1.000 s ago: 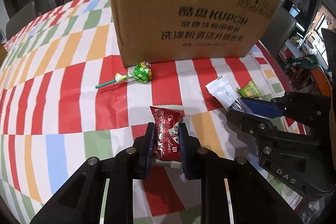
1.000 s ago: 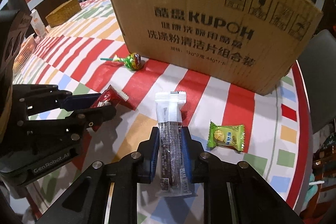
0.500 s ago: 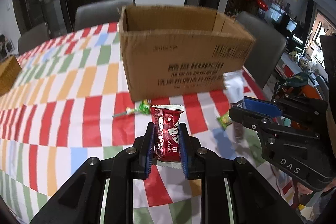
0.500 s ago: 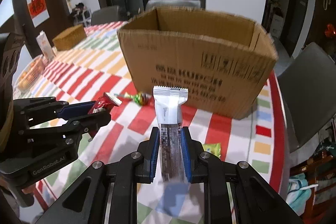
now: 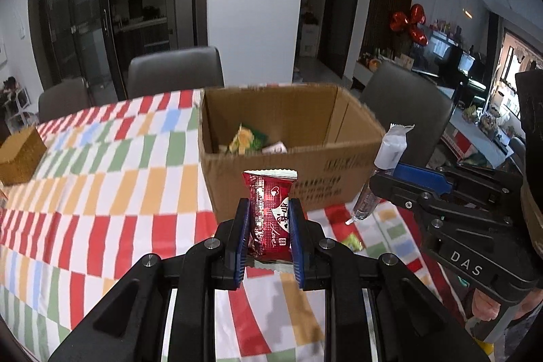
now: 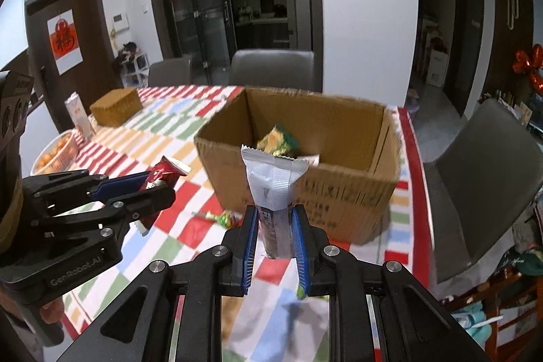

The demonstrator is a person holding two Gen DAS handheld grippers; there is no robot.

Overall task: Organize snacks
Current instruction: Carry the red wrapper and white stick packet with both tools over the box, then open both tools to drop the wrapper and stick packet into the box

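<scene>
The left gripper [image 5: 269, 228] is squeezed tight on a red snack packet [image 5: 269, 219]. The right gripper [image 6: 274, 234] is squeezed tight on a long white and dark snack bar [image 6: 274, 182]. Both snacks are up in the air, on the near side of the open cardboard box [image 5: 292, 138], not over it yet. Inside the box sit a yellow and green packet [image 6: 276, 141] and something pale beside it. A lollipop [image 6: 225, 219] lies on the checked tablecloth [image 5: 101, 178] near the front of the box, and a small green candy [image 5: 353, 241] lies there too.

What could go wrong? If a gripper lets go too soon, its snack will likely fall on the table in front of the box and not inside. The front wall of the box stands between the snacks and the inside, so a low move could bump it and push the box away. The two grippers are close side by side, so they could knock each other on the way in. The snack bar is long and held near its bottom end, so it may tip or slip.

The red packet shows the word "Love" and little hearts. The left gripper's body reads "GenRobot.AI". The right gripper's body reads "DAS". The print on the box is too blurry to read. A red sign [image 6: 64, 39] with a Chinese sign on it hangs on a far door.
</scene>
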